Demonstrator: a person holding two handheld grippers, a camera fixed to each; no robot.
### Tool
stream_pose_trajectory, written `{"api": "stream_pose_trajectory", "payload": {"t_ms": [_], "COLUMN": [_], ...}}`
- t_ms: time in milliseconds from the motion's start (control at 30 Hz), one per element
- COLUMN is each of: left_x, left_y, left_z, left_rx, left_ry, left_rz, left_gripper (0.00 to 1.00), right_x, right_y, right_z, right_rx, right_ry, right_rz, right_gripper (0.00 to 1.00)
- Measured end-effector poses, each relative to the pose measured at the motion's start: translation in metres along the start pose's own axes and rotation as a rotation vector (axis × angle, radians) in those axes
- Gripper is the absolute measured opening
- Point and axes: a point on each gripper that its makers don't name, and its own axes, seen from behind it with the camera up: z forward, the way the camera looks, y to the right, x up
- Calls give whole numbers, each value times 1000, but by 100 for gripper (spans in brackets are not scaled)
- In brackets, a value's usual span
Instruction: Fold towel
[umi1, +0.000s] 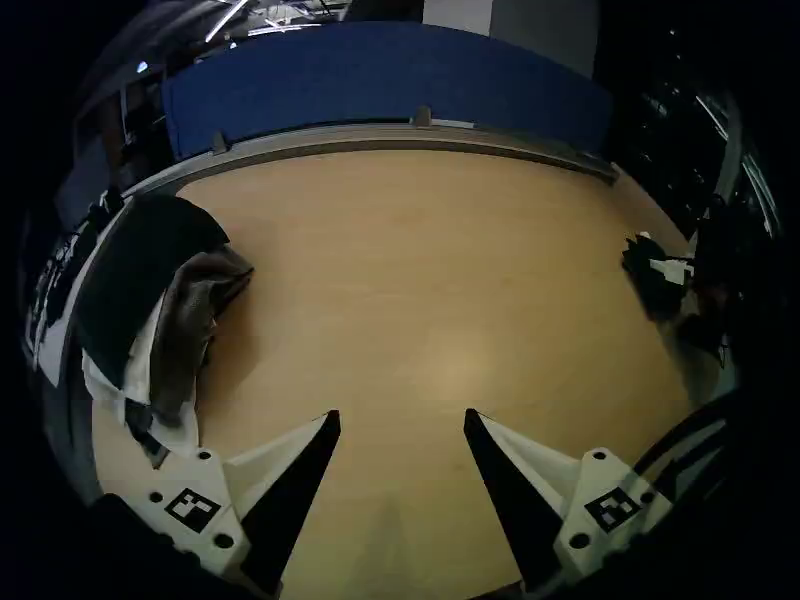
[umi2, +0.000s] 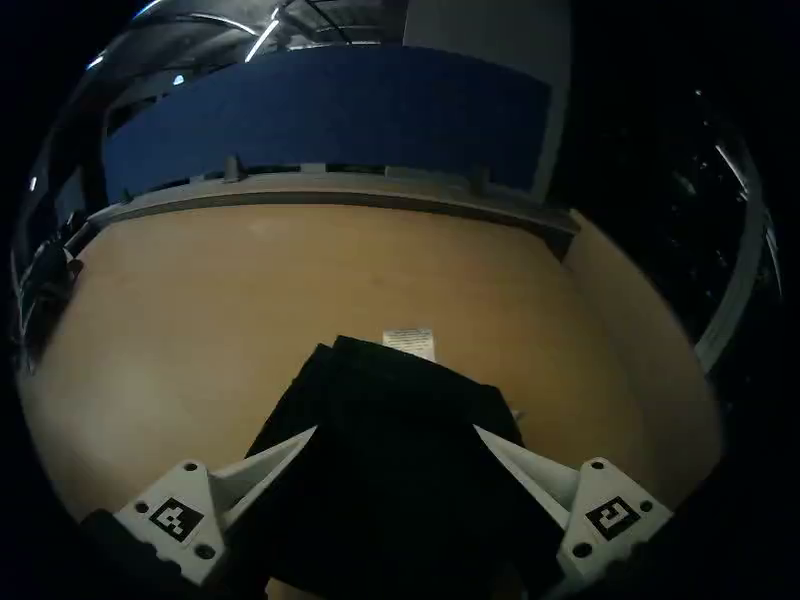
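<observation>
A folded black towel (umi2: 395, 450) with a white label (umi2: 410, 341) lies flat on the wooden table (umi2: 200, 320). It sits between and under the fingers of my right gripper (umi2: 395, 430), whose jaws stand wide apart around it without pressing on it. My left gripper (umi1: 401, 415) is open over bare table (umi1: 430, 260), with nothing between its fingers. A heap of towels (umi1: 165, 310), dark, grey-brown and white, lies at the table's left edge in the left gripper view, well apart from the left fingers.
A blue partition (umi1: 390, 80) runs along the table's far edge behind a grey rail (umi1: 400, 135). In the left gripper view a dark shape with a white part (umi1: 655, 268) sits at the right edge, too dim to identify. The surroundings are dark.
</observation>
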Motion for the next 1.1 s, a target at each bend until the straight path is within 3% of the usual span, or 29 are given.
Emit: {"api": "stream_pose_trajectory", "payload": {"t_ms": [400,900,1100], "left_x": [6,12,15], "left_y": [-2,0,-3], "left_z": [-2,0,0], "left_rx": [-1,-11,-6], "left_ry": [12,34,49], "left_rz": [-5,-5,-12], "left_gripper": [92,92,92], "right_x": [45,56,66], "right_y": [-5,-14,-31], "right_z": [-50,-73,-88], "right_rx": [0,10,30], "right_ry": [118,146,197], "right_rz": [8,2,31], "right_gripper": [100,100,100]}}
